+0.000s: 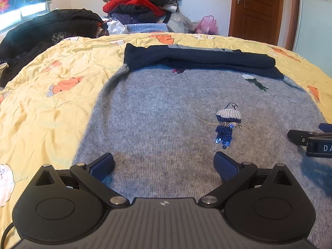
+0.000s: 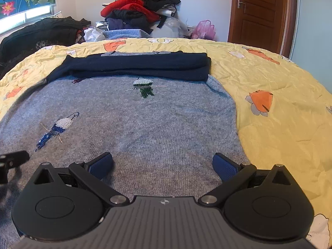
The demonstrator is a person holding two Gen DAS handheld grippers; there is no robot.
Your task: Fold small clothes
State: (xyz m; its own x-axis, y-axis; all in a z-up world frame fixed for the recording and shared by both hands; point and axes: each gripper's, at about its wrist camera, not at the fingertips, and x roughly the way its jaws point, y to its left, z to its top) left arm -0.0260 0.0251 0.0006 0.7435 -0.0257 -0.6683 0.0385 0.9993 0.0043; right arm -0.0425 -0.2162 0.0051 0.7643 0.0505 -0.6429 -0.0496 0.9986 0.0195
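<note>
A grey knit sweater (image 1: 161, 112) (image 2: 132, 120) with sequin bird patches lies flat on the yellow bedspread (image 1: 41, 95) (image 2: 280, 103). Its navy sleeves (image 1: 199, 59) (image 2: 137, 65) are folded across the far end. My left gripper (image 1: 164, 164) is open over the sweater's near left part, nothing between its blue pads. My right gripper (image 2: 162, 164) is open over the near right part, also empty. Each gripper's tip shows at the edge of the other's view: the right one (image 1: 311, 141), the left one (image 2: 12, 159).
A heap of red, black and dark clothes (image 1: 143, 2) (image 2: 141, 6) stands behind the bed, with a pink bag (image 1: 207, 25) beside it. Black garments (image 1: 47, 27) lie at the far left. A wooden door (image 1: 257, 8) is at the back right.
</note>
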